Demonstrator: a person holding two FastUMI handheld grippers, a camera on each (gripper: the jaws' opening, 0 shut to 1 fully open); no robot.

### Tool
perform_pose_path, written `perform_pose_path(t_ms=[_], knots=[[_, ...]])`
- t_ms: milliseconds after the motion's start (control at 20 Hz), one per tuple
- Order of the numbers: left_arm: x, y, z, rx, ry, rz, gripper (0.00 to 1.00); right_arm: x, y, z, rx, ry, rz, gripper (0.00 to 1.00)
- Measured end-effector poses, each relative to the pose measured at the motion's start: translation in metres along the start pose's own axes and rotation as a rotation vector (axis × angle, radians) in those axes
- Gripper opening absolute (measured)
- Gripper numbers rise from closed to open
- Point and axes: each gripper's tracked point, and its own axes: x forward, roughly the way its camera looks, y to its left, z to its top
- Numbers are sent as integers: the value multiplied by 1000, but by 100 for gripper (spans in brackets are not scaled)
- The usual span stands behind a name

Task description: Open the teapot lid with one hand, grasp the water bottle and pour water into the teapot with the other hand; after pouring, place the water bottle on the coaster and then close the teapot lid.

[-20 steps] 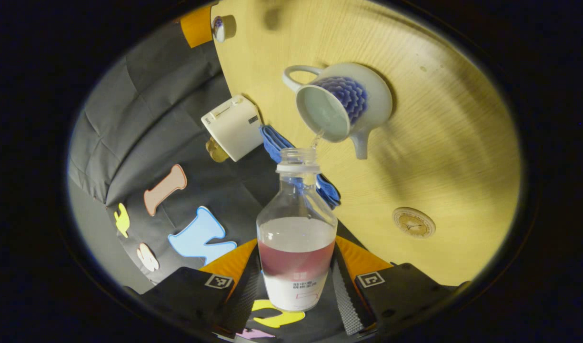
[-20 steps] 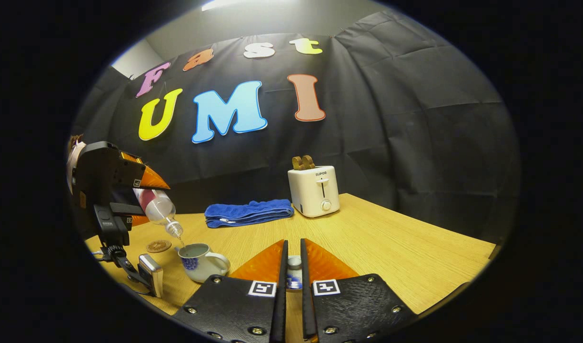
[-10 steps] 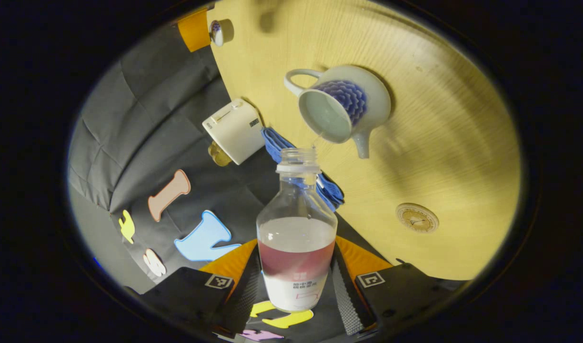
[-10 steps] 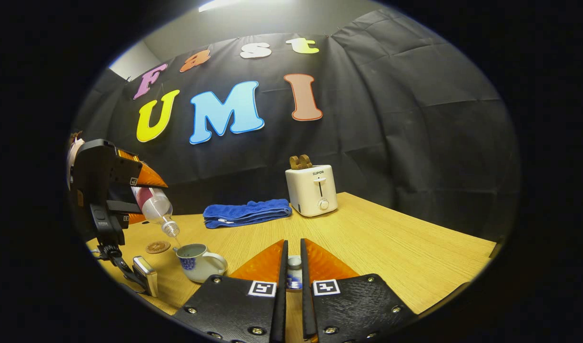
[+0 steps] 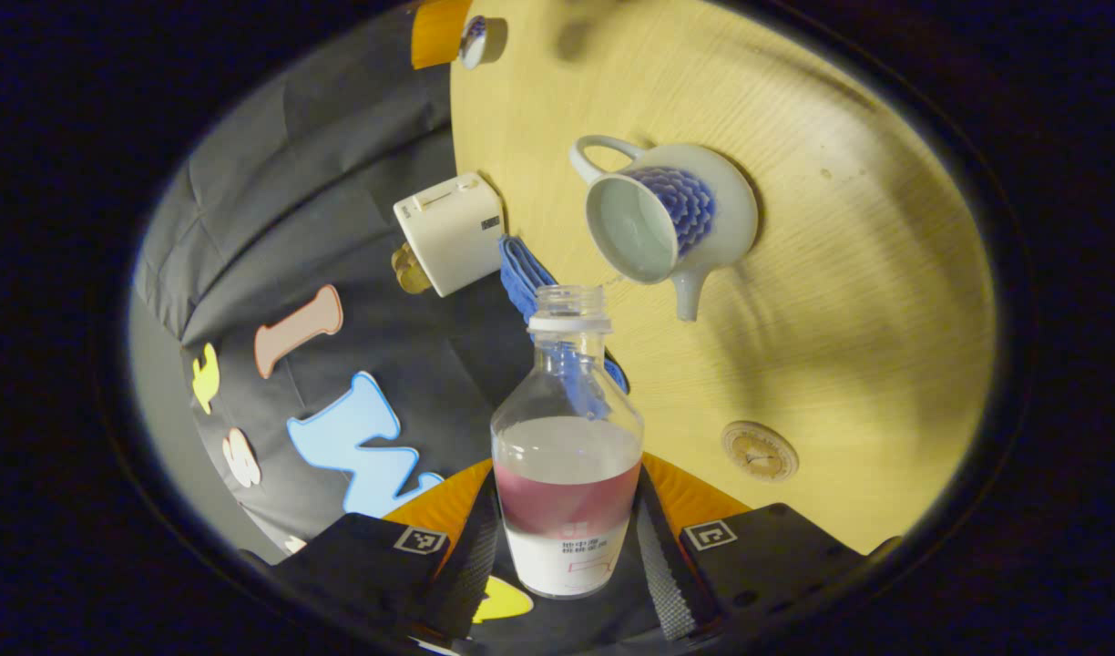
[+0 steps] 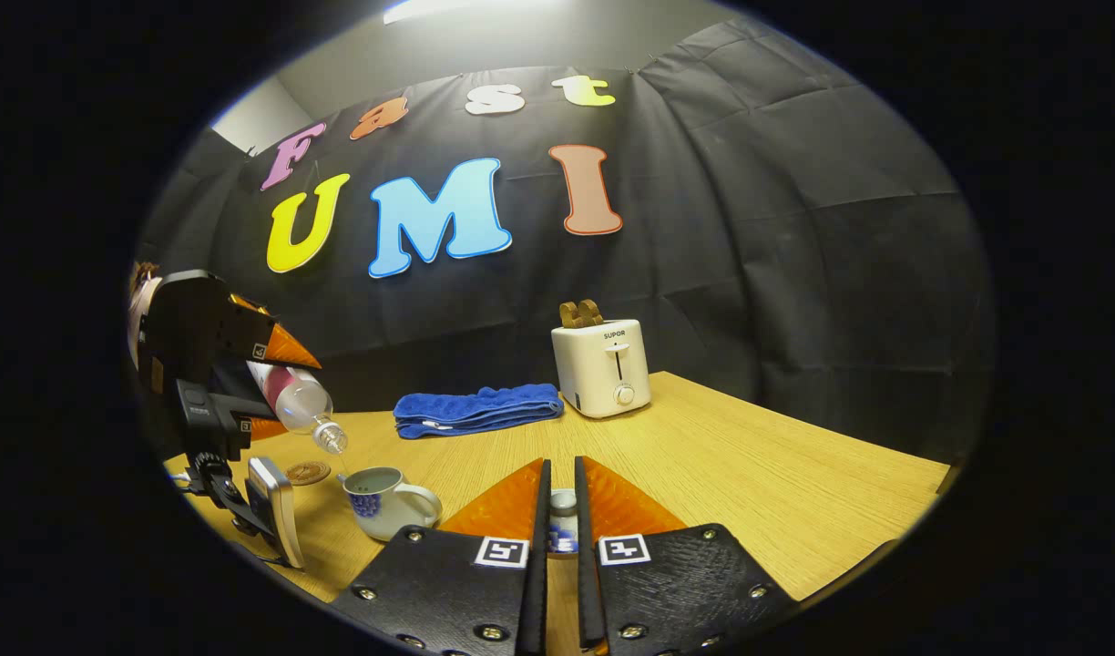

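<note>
Your left tool [image 5: 567, 538] is clamped on the water bottle [image 5: 567, 456], tilted mouth-down just above the open teapot [image 5: 671, 219] on the bench [image 5: 840, 273] — water sits in the pot. Your right tool [image 6: 557, 533] is closed on the small lid [image 6: 563, 521], held off to the teapot's side. The coaster [image 5: 760, 450] lies near the teapot, bare.

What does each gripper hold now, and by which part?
The left gripper holds the water bottle by its labelled lower body. The right gripper holds the teapot lid, gripped at its sides.
</note>
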Motion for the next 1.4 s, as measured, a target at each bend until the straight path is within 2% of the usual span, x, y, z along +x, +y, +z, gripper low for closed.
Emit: perform_pose_path(t_ms=[250,400,700,900,1200,1400], knots=[[7,-20,3,-370,-57,7,86,-2,10,5,-23,-13,19,14],[2,-18,7,-530,-96,39,85,-3,17,12,-56,-34,32,14],[-26,-4,-35,-902,-116,174,85,-3,37,20,-154,-21,86,14],[-44,1,-74,-1060,-98,228,85,2,56,31,-170,-22,122,14],[-52,-14,-107,-1293,-96,203,86,6,94,42,-195,-44,173,14],[-51,-14,-137,-1501,-127,261,86,7,114,42,-192,-40,198,14]])
